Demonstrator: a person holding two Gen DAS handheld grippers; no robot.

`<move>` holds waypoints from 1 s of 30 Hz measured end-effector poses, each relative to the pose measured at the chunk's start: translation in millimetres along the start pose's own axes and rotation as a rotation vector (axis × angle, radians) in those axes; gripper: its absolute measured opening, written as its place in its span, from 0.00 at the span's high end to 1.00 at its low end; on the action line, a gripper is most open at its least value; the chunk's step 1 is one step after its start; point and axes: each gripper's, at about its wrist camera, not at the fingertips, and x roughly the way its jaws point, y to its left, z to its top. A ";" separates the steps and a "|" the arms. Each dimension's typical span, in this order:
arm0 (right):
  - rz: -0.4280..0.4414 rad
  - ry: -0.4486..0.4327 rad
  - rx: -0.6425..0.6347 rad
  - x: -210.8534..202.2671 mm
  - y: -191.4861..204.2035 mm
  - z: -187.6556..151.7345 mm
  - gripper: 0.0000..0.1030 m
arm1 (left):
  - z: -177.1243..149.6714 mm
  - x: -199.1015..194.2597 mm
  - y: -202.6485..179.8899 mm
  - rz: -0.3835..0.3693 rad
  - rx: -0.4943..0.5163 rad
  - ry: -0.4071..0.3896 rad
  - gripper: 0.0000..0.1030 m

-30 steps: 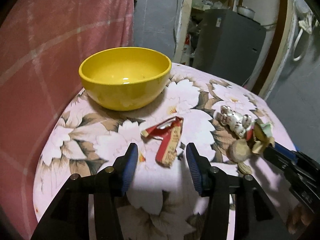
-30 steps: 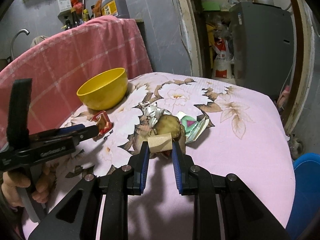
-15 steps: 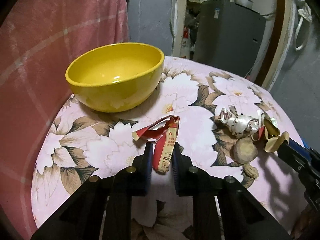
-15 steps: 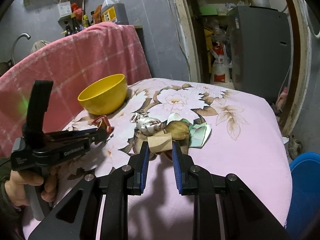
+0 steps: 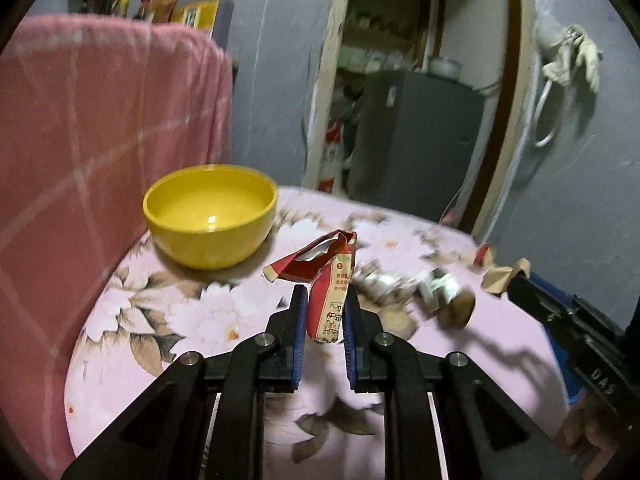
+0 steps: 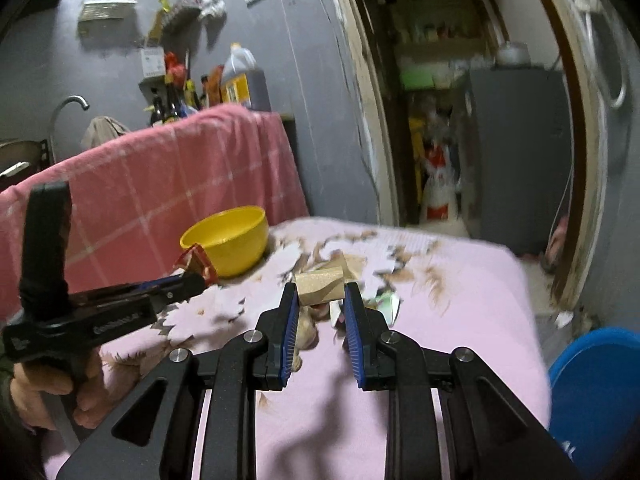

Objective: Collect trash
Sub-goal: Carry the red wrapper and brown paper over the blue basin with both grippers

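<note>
Over the pink floral-print tablecloth (image 5: pixel 192 320), the left gripper (image 5: pixel 325 312) has its two blue-padded fingers pinched on a crumpled red and tan snack wrapper (image 5: pixel 328 292), which sticks up out of the jaws with its torn red end flopping off to the left. It looks held clear of the cloth, though the blur makes that hard to call. The glossy yellow ceramic bowl (image 5: pixel 210 216) sits on the cloth near the far left edge, right next to the pink checked cloth (image 5: pixel 100 120) hung up behind it. In the right wrist view the right gripper (image 6: pixel 321 300) is squeezed onto a short brown cardboard tube (image 6: pixel 320 286), lying crosswise between the finger pads, up above the table. Under and just past it there's what's left of the pile: a crumpled silver foil wrapper (image 5: pixel 384 280), a round brown lump (image 5: pixel 460 308) that could be a nut or a potato, can't really tell, and a green and white scrap of packaging (image 6: pixel 386 304), all pretty smeared. A blue plastic bucket (image 6: pixel 596 392) pokes in at the lower right beside the table. A grey fridge (image 6: pixel 520 152) stands back through the doorway, and a big jug of dark liquid (image 6: pixel 242 80) sits on a shelf behind the checked cloth.
</note>
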 end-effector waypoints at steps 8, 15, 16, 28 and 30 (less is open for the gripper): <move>-0.048 -0.218 -0.026 -49.0 0.7 12.9 0.80 | 12.8 -38.2 -33.1 -0.098 0.046 -0.140 0.87; -0.220 -0.386 -0.078 -100.5 -9.8 16.8 0.80 | 26.0 -55.9 -83.8 -0.208 0.126 -0.222 0.87; -0.245 -0.404 -0.080 -107.0 -13.3 16.9 0.80 | 28.2 -56.0 -94.4 -0.234 0.133 -0.224 0.87; -0.511 -0.409 0.053 -145.2 -77.4 16.1 0.80 | 37.2 -21.3 -189.7 -0.430 0.215 -0.118 0.86; -0.536 -0.378 0.112 -146.5 -94.7 14.9 0.80 | 35.3 -10.4 -204.2 -0.448 0.232 -0.087 0.86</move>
